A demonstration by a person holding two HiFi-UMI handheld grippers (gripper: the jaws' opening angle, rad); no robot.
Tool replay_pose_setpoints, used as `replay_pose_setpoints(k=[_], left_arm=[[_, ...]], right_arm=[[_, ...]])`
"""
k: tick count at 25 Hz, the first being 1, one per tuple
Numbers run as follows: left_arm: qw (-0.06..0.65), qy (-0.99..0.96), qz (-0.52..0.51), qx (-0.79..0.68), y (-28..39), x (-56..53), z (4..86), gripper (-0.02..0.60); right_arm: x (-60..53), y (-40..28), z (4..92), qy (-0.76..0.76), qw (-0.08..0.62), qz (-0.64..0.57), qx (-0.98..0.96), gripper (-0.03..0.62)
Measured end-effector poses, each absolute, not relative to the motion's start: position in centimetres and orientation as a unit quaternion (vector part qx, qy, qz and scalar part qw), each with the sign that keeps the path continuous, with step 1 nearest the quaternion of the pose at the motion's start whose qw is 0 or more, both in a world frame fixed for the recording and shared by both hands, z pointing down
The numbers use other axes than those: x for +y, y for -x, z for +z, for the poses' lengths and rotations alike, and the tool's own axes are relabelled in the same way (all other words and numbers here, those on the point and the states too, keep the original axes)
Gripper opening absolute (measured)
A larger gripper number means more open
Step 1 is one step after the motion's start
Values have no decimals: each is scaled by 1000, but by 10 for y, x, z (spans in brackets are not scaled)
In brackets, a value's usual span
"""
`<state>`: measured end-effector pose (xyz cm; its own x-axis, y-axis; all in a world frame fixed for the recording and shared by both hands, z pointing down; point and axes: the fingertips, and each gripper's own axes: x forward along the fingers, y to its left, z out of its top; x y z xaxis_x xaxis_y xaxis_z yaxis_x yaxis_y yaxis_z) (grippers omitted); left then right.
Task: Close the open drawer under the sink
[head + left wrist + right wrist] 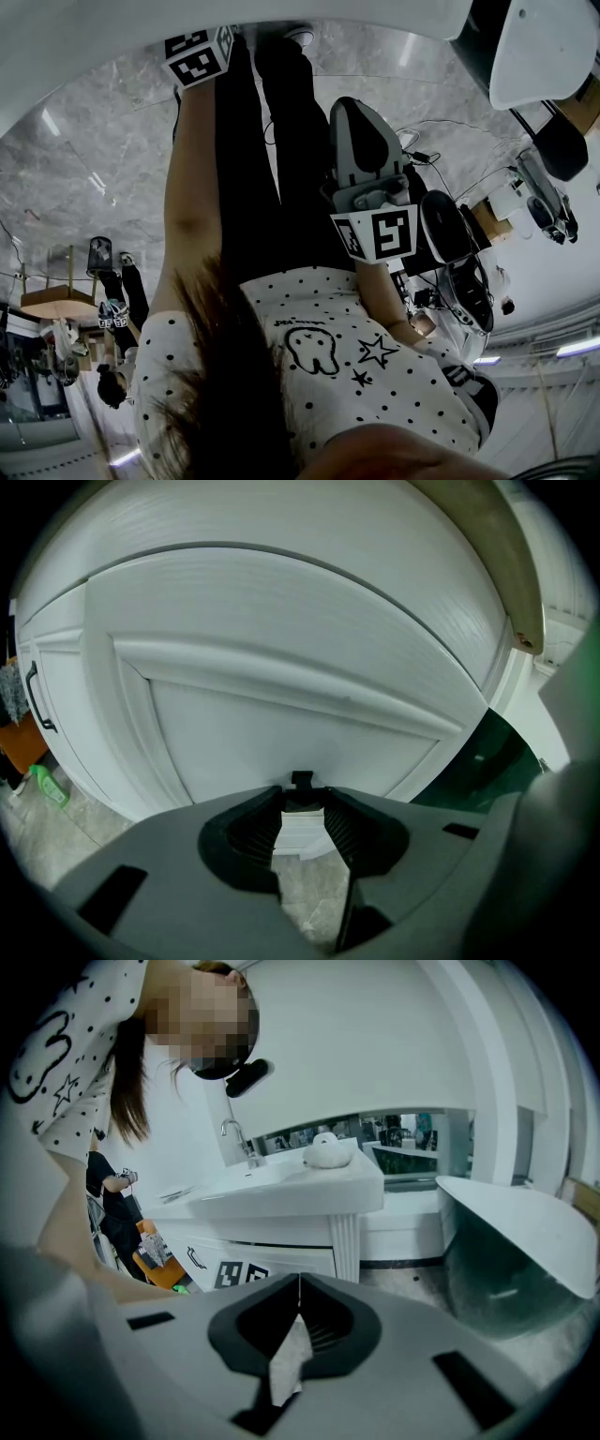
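The white panelled drawer front (pixel 281 658) fills the space straight ahead of the left claw (pixel 300 801), very close to its tips. A small black handle (pixel 300 780) sits right at those tips, and the left claw's jaws stand a narrow gap apart and pinch it, so that the handle spans the gap between them (how far out the drawer stands cannot be judged from here). Below the tips, grey marble floor (pixel 314 902) shows between the jaws. Far to this claw's left hang a black door handle (pixel 37 697) and, lower, a green bottle (pixel 47 786). The right claw (pixel 298 1283) is clenched on nothing, its tips meeting. Ahead of it and well apart stands the white sink (pixel 281 1190) with its tap (pixel 239 1138), a rounded white object (pixel 325 1150) on the rim, and square markers (pixel 234 1274) on the cabinet front beneath. To this claw's right sits a white-rimmed tub (pixel 516 1241).
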<state>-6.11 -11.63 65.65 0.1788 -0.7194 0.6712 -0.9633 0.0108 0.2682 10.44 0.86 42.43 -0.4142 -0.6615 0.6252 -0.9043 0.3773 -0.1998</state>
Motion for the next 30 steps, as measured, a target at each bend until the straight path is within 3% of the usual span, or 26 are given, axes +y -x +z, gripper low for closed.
replay_pose_setpoints(k=[30], left_arm=[[348,-686,173,-615,72,-123,657,141]], right_arm=[[7,-99,424,-492,230,264,-797,15]])
